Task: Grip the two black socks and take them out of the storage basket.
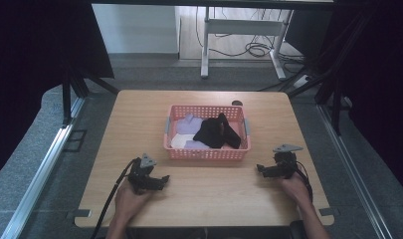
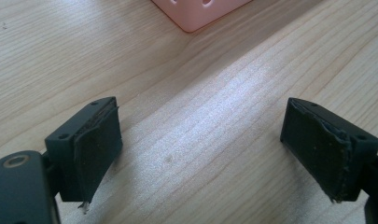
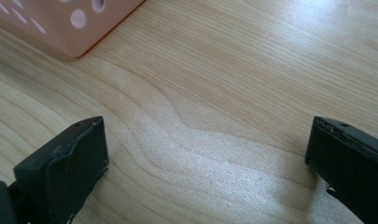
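Two hand-held grippers flank pink basket (image 1: 207,154); black cloth (image 1: 215,131) inside.

High view: fixed above the person's side, facing forward and down over the whole desk (image 1: 204,194). Left and right gripper views: low and close to the wood, looking along each gripper's jaws. All three share the pink basket (image 1: 207,153) (a corner (image 2: 196,11) (image 3: 51,28) in the close views)
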`<move>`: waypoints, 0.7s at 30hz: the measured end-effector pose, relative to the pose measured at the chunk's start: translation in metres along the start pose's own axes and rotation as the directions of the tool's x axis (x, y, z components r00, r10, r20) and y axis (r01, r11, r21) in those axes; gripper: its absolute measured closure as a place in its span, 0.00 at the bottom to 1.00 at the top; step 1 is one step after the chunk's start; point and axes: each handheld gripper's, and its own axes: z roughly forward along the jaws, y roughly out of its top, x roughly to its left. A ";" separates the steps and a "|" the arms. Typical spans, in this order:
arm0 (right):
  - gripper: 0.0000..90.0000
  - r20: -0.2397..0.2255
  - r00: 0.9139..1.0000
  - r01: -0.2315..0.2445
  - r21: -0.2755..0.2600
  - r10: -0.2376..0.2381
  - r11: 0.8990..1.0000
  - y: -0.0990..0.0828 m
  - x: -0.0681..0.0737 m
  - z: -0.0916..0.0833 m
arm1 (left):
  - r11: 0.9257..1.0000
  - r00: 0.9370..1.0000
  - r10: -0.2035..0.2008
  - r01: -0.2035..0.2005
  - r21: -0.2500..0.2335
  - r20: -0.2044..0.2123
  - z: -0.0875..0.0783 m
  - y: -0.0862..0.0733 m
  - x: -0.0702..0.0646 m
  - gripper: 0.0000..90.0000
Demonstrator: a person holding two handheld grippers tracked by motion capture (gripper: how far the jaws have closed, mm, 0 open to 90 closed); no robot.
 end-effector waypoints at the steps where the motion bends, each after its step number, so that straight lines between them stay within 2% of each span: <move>1: 0.00 0.000 1.000 -0.001 0.000 0.001 1.000 0.000 0.000 0.000 | 1.000 1.000 0.001 -0.001 0.001 0.001 0.000 0.000 0.000 0.14; 13: 0.00 0.005 1.000 -0.004 0.030 0.004 1.000 0.002 0.002 -0.001 | 1.000 1.000 -0.002 0.002 0.001 0.001 0.000 0.000 0.000 0.14; 18: 0.04 -0.003 1.000 -0.004 0.057 0.004 0.998 0.006 0.003 -0.005 | 1.000 1.000 -0.004 0.004 0.000 0.001 0.000 0.000 0.000 0.14; 21: 0.04 -0.023 1.000 -0.005 0.051 0.006 0.999 0.009 0.003 -0.008 | 1.000 1.000 -0.004 0.004 -0.001 0.000 0.000 0.000 0.000 0.14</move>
